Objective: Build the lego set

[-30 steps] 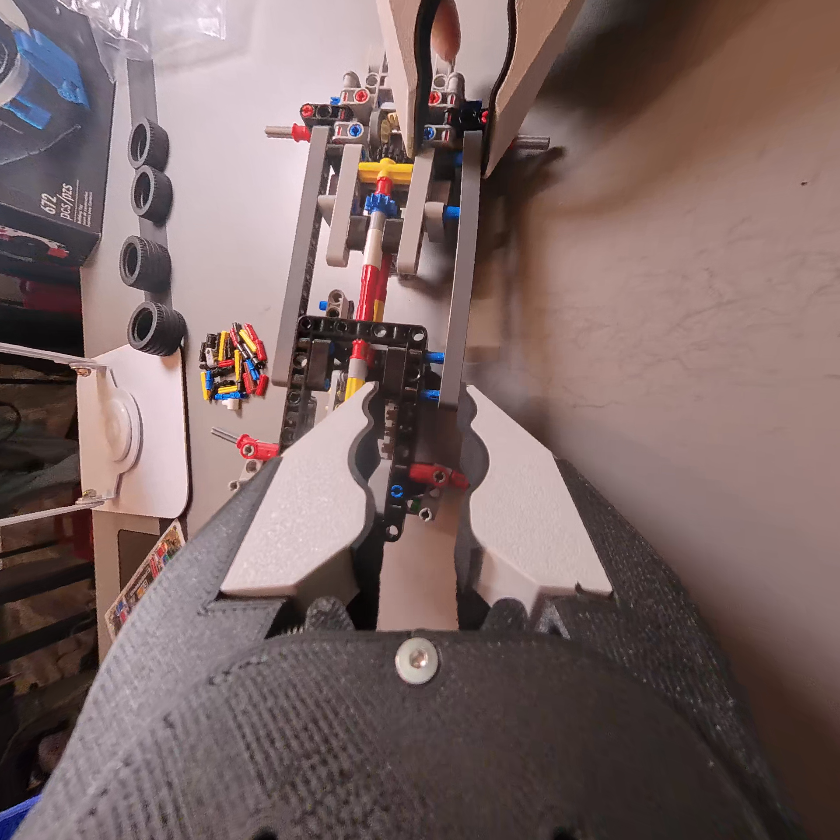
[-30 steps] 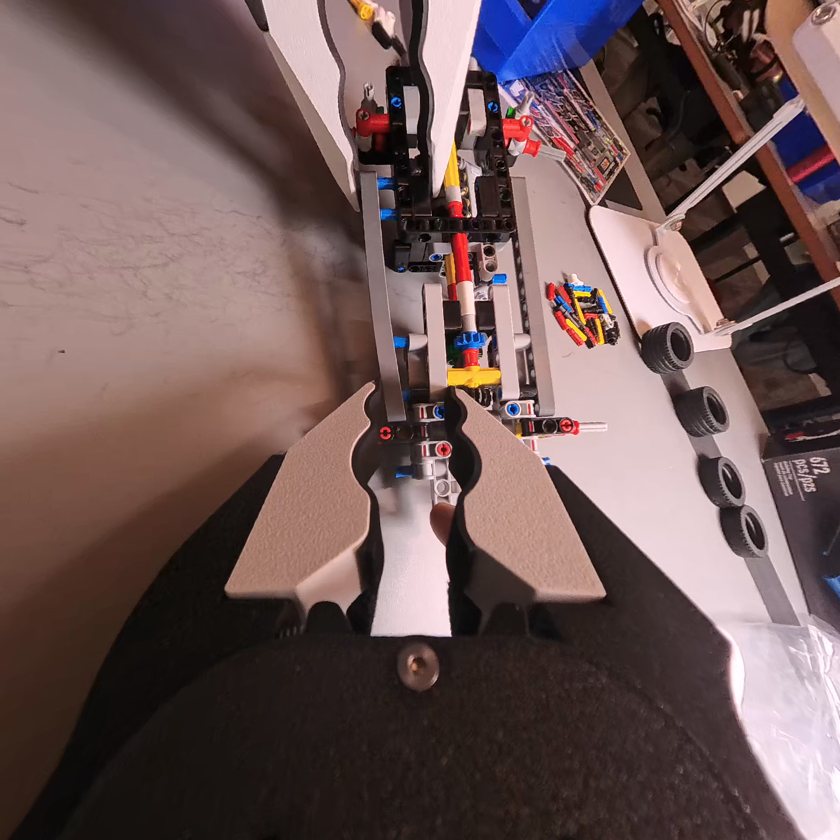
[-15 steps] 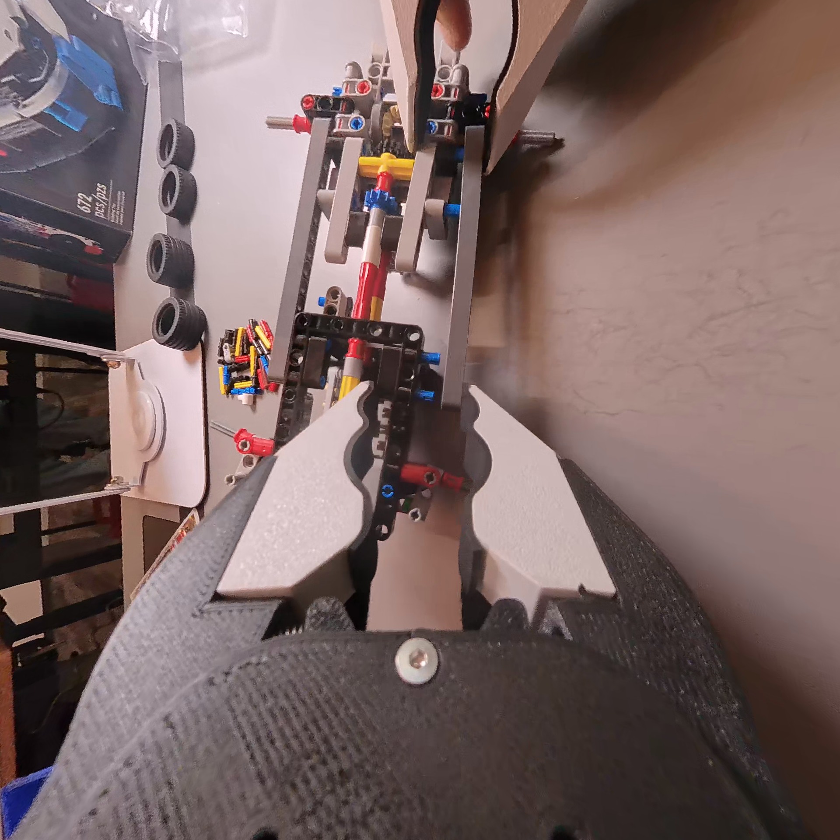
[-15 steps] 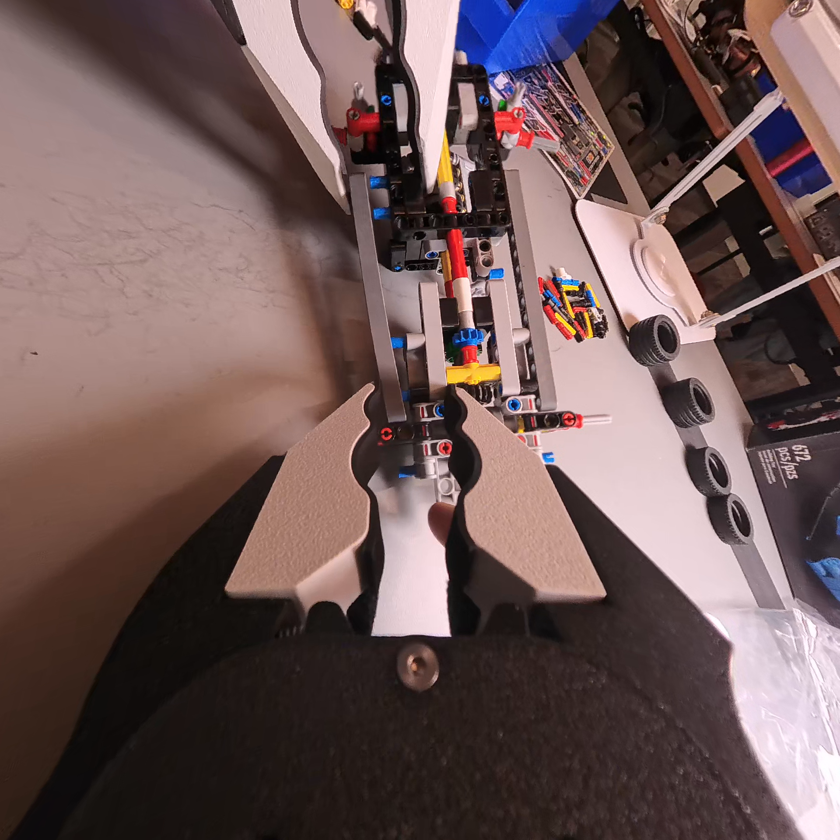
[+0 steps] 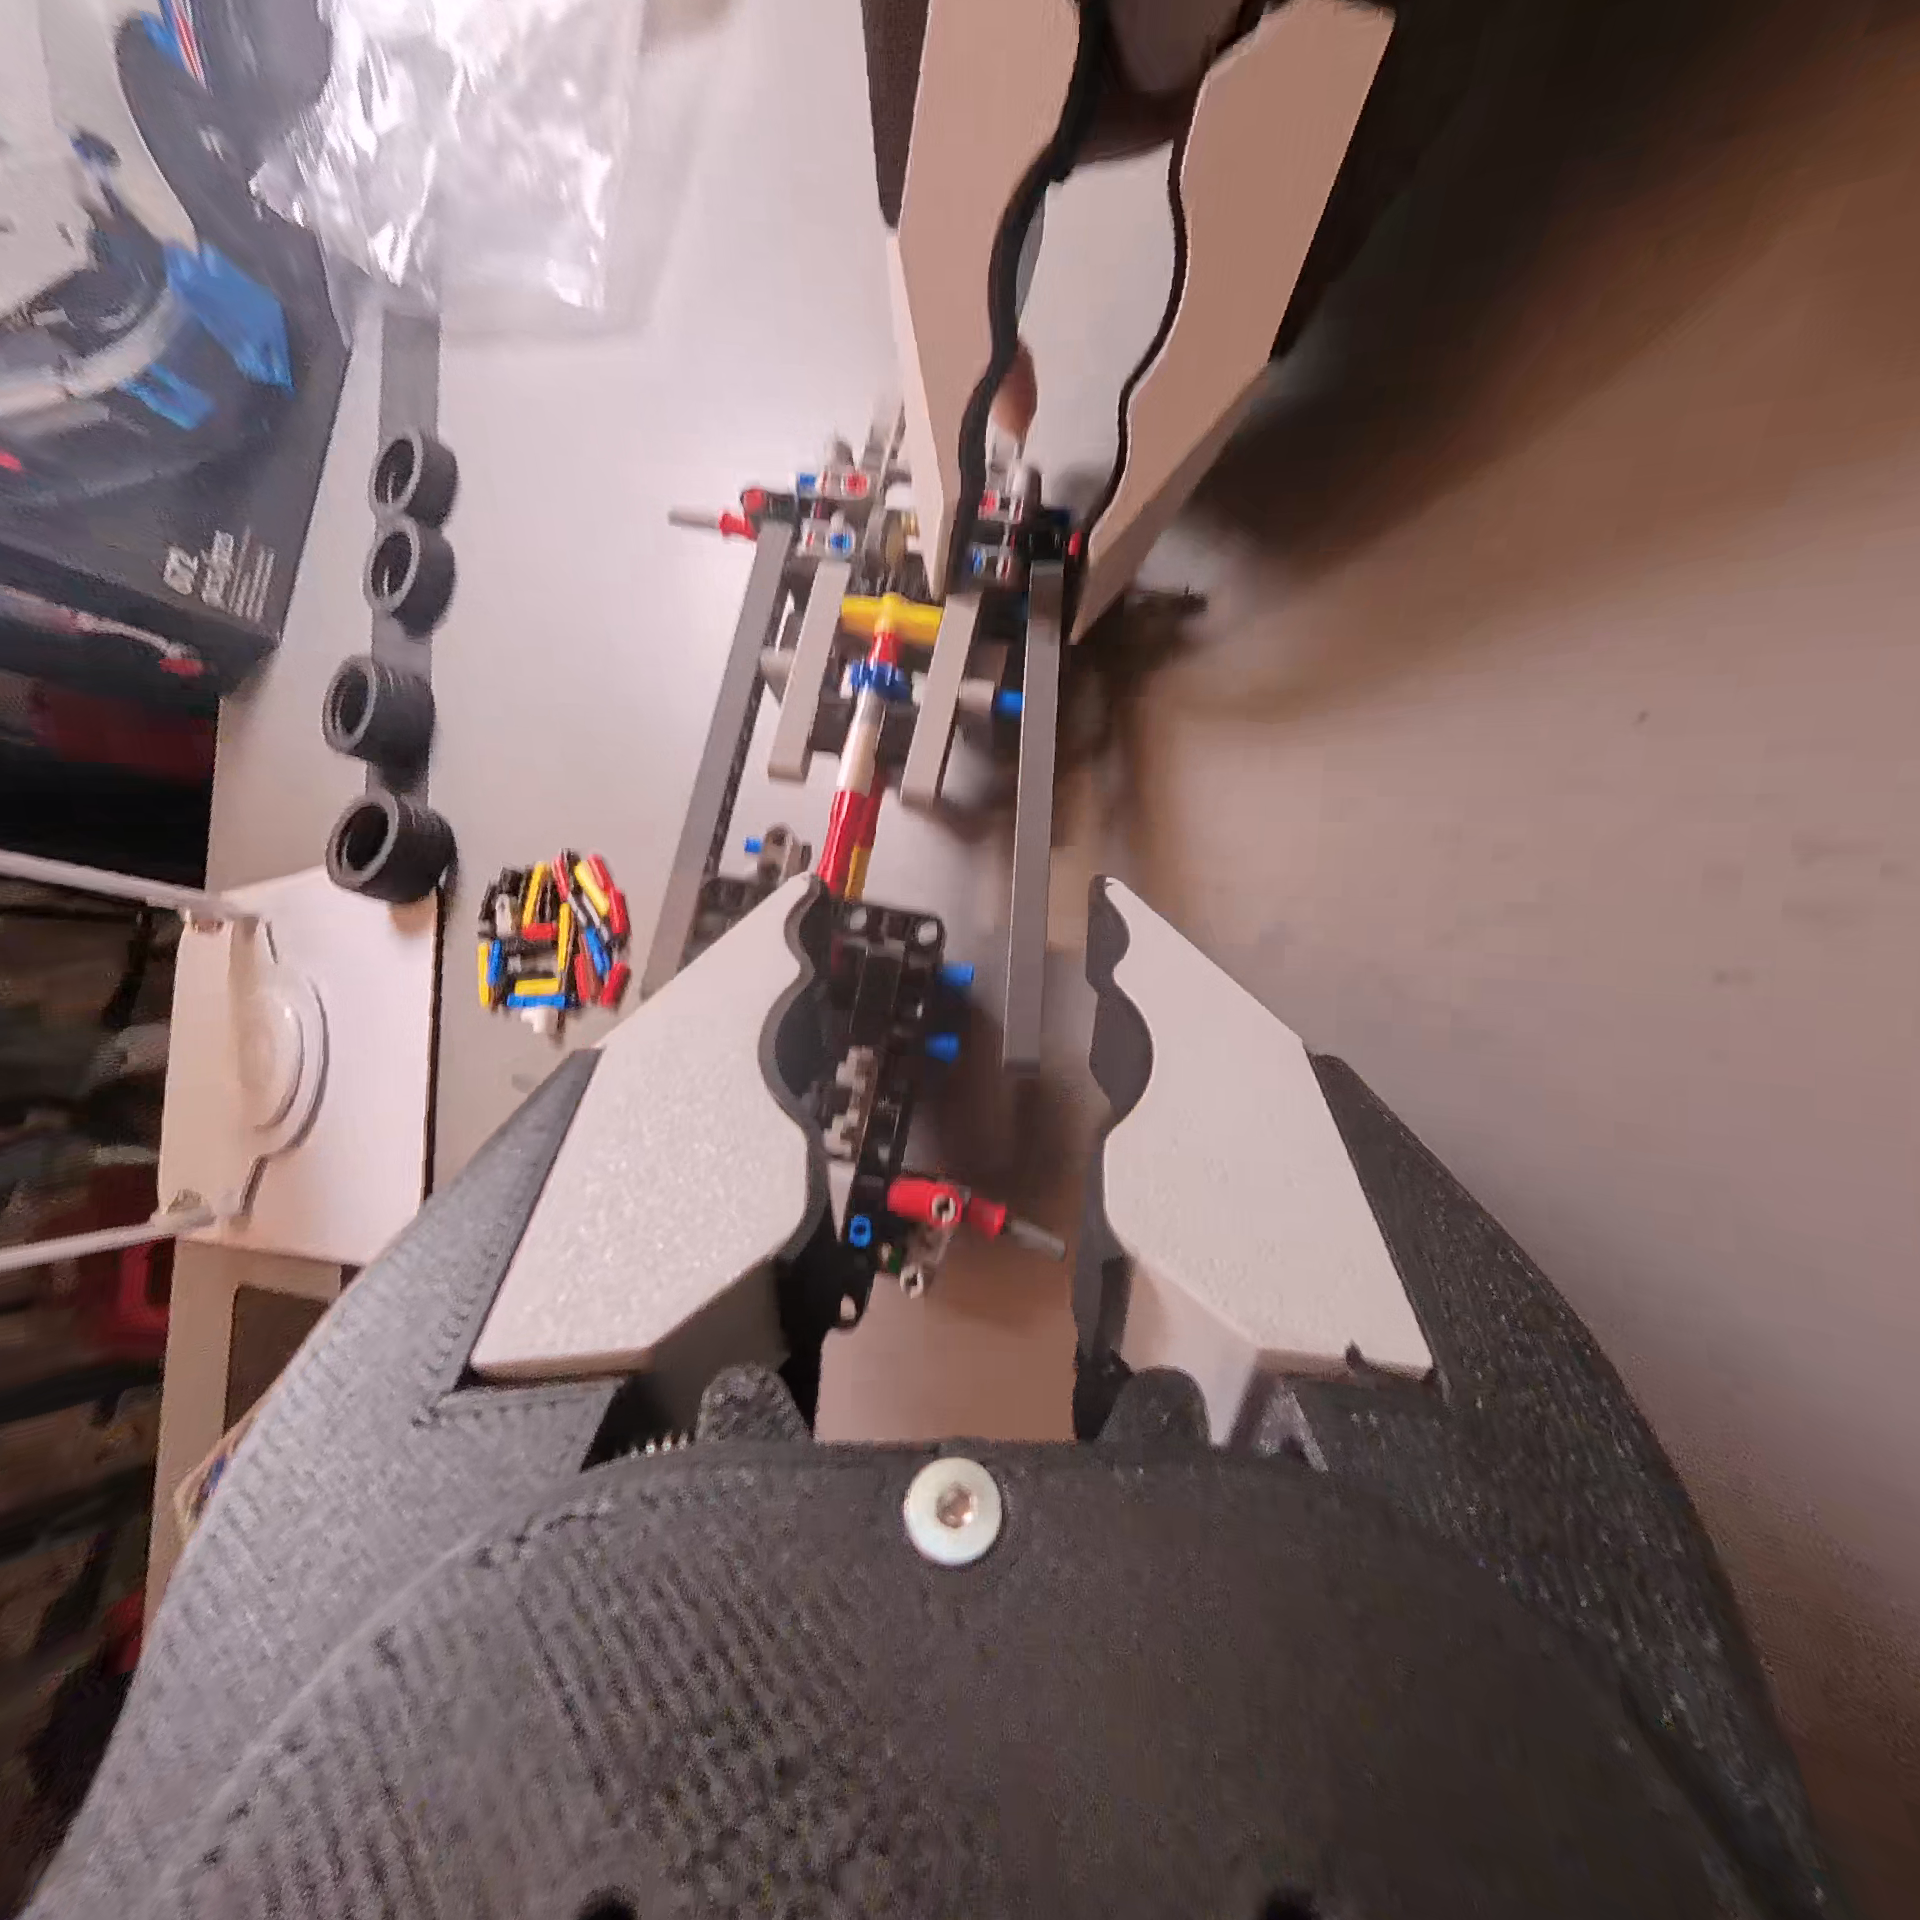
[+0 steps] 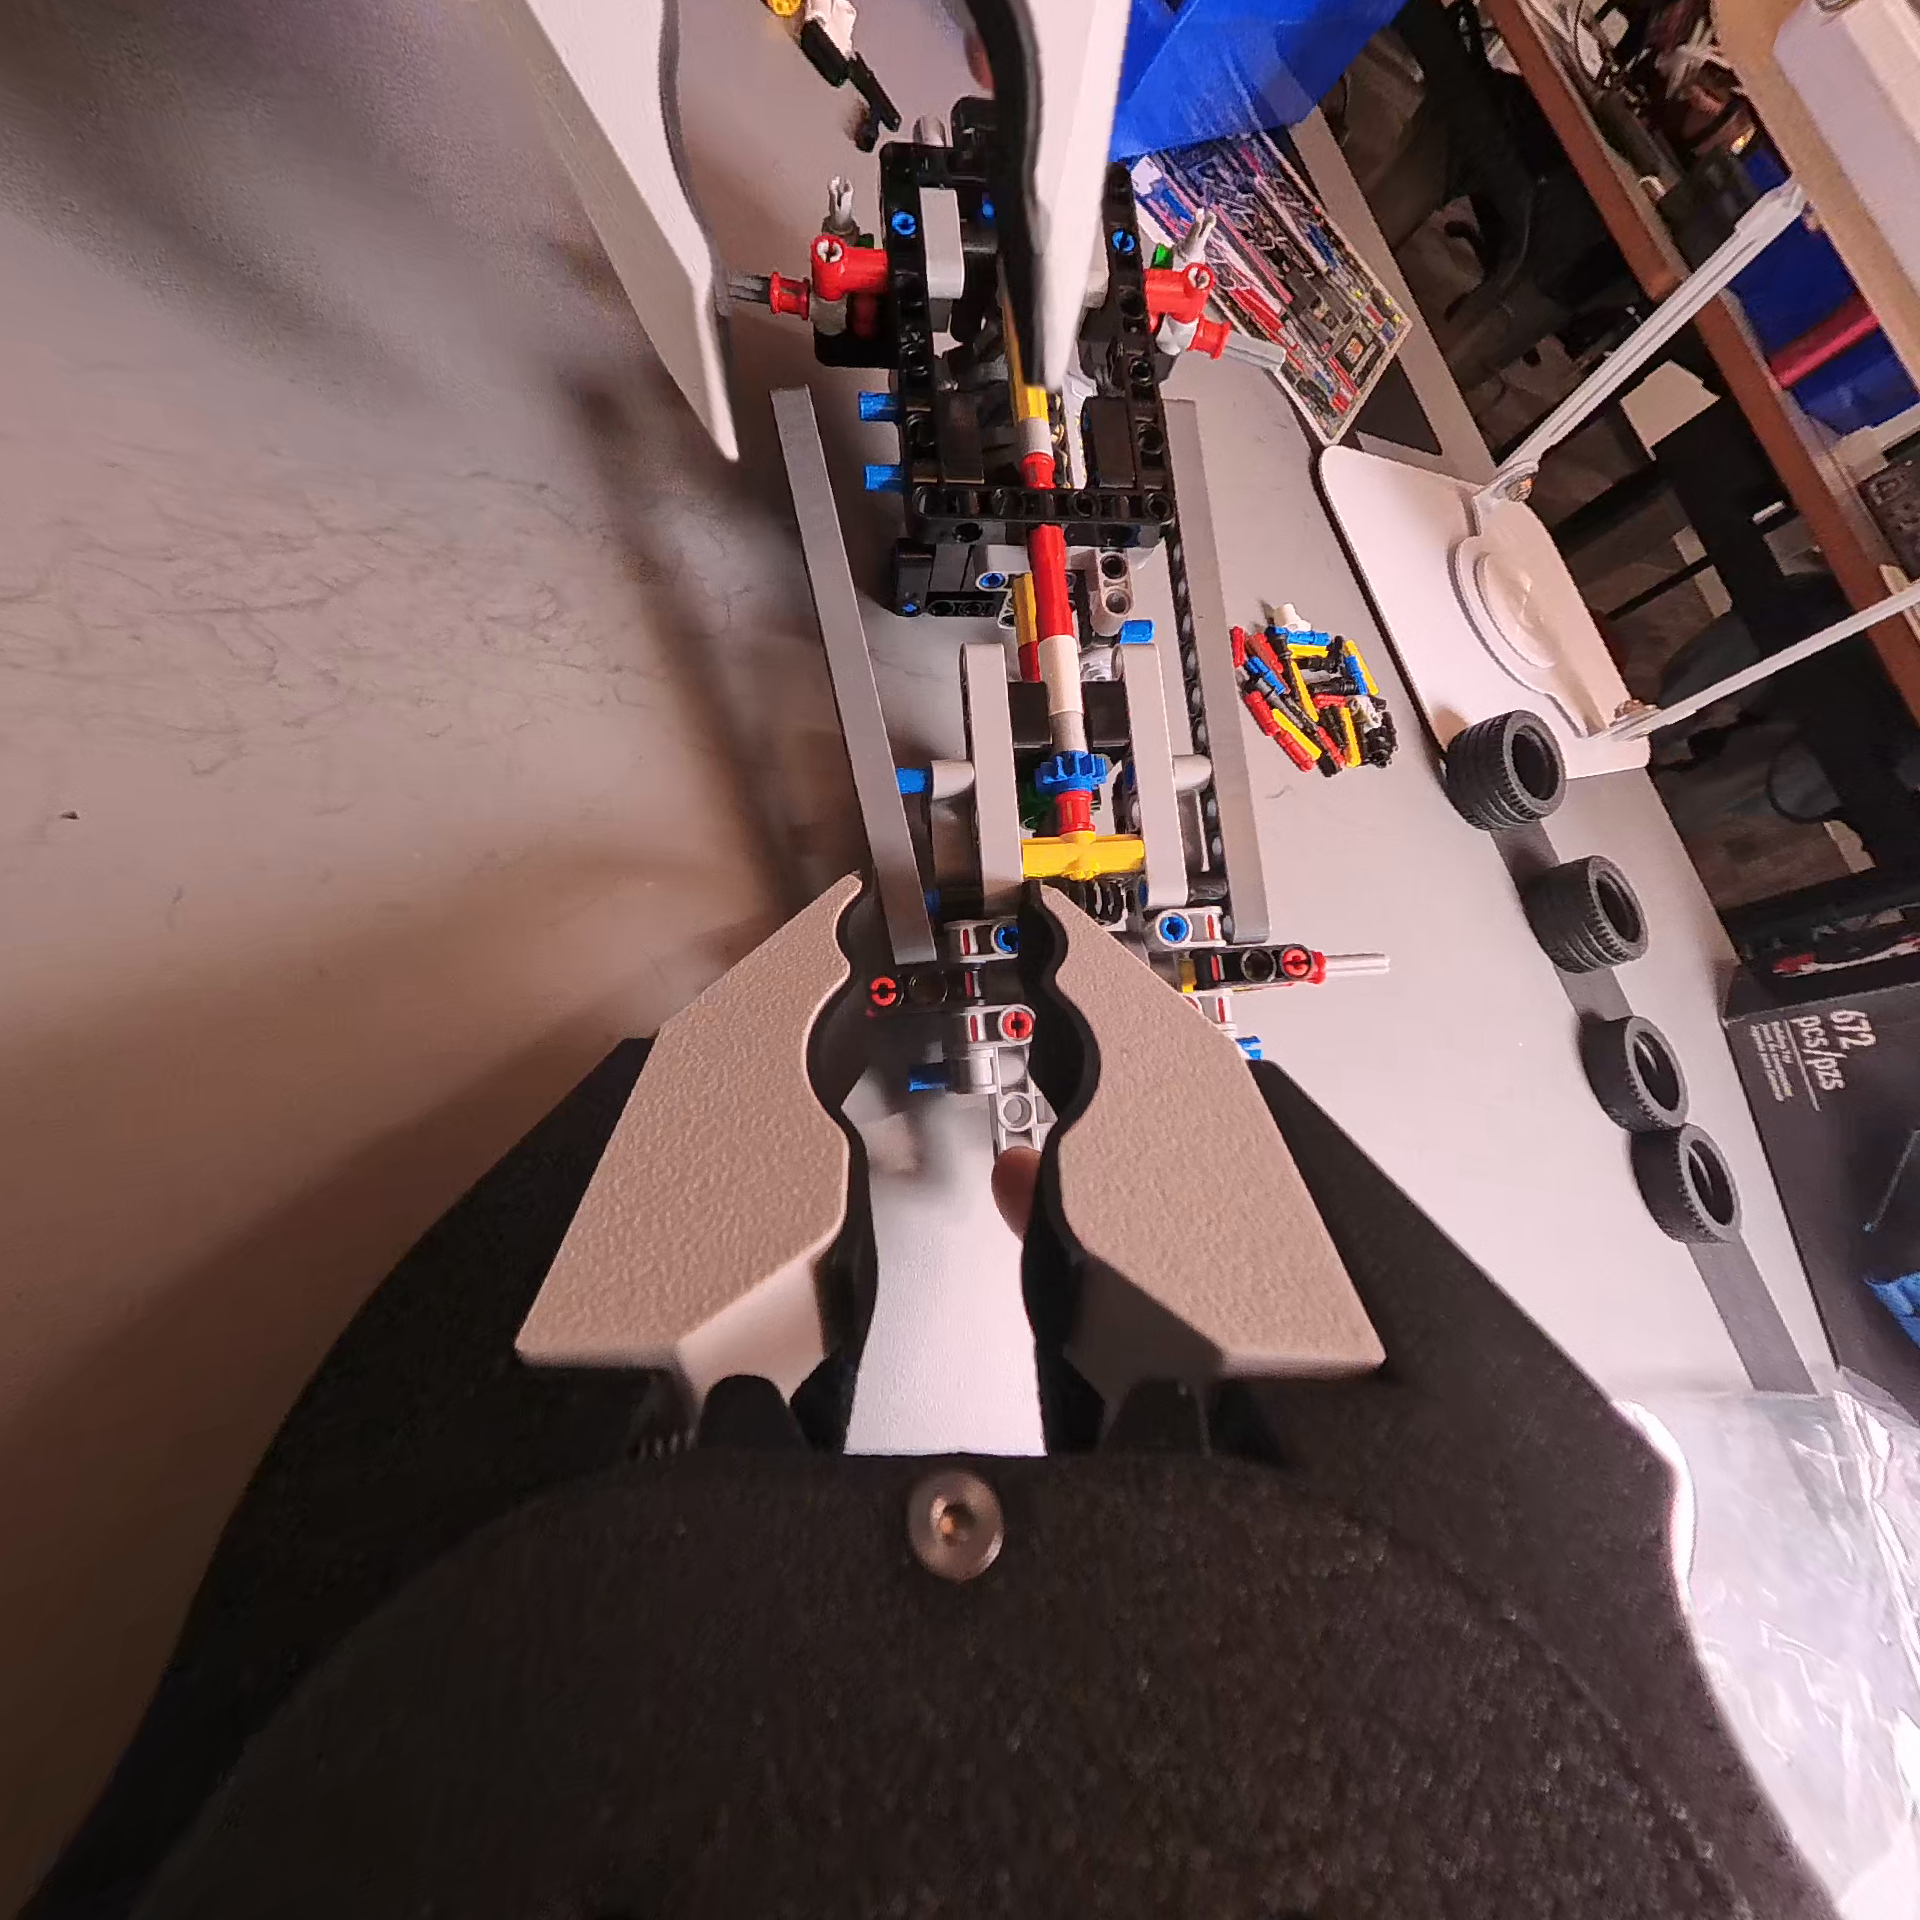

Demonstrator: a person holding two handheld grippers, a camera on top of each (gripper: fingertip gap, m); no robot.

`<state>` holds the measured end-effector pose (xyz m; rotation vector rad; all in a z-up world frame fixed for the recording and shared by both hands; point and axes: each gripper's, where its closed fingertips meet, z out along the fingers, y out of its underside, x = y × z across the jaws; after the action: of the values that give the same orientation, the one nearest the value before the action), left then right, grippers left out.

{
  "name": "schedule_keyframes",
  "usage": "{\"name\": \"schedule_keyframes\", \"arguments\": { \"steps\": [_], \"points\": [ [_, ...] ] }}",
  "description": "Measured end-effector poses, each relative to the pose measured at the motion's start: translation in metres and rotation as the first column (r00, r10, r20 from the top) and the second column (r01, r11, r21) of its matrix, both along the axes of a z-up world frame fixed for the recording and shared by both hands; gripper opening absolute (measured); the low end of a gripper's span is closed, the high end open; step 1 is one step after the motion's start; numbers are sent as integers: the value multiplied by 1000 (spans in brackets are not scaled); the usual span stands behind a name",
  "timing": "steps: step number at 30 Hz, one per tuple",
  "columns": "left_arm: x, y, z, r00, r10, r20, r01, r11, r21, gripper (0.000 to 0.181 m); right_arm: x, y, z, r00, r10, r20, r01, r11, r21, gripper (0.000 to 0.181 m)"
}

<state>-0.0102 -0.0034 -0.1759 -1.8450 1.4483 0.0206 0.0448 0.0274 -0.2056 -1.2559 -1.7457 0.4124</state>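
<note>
I am holding the chassis [image 5: 883, 790] on edge against the wall [image 5: 1558, 831], one gripper at each end, so I judge it is being steadied for fitting. The left gripper [image 5: 951, 997] is spread wide, its near finger touching the black frame end but no longer pinching. The right gripper [image 6: 945, 997] is pinching the chassis's grey axle end. Beside the chassis, a pin pile [image 6: 1314, 691] and then four tyres [image 6: 1590, 914] are lying on the table [image 6: 1403, 1039]. Only the right wrist view is showing the chassis sharply; the left one is blurring
</note>
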Motion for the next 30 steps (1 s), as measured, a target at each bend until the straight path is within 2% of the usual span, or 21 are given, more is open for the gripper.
{"name": "schedule_keyframes", "arguments": {
  "steps": [2, 6, 8, 12, 17, 21, 25, 30],
  "points": [
    [17, 4, -1, 999, -31, 8, 31, 1000, -3, 48, 0, 0, 0, 1000, 2, 1, -2, 1000, 2, 23],
    [35, 20, -25, 992, -73, -103, 71, 997, -17, 44, 0, -1, 0, 1000, 8, 3, -8, 1000, -8, 23],
    [41, 25, -26, 988, -94, -121, 96, 995, 4, 37, 0, 0, 0, 1000, 9, 5, -9, 1000, -5, 23],
    [45, 26, -28, 982, -126, -143, 127, 992, -6, 31, 0, 2, 1, 1000, 8, 1, -8, 1000, -23, 23],
    [47, 26, -30, 984, -136, -118, 135, 991, -13, 31, 1, 1, 0, 1000, 26, 3, -25, 1000, -12, 23],
    [48, 28, -33, 974, -152, -166, 152, 988, -12, 31, 2, 2, 0, 1000, 31, 5, -31, 1000, -4, 23],
    [51, 30, -33, 975, -156, -155, 155, 988, -22, 31, 4, 3, 0, 999, 32, 2, -32, 999, 0, 23],
    [53, 30, -34, 960, -214, -180, 217, 976, -2, 31, 5, 3, 0, 999, 38, -2, -38, 999, 0, 22]
  ]
}}
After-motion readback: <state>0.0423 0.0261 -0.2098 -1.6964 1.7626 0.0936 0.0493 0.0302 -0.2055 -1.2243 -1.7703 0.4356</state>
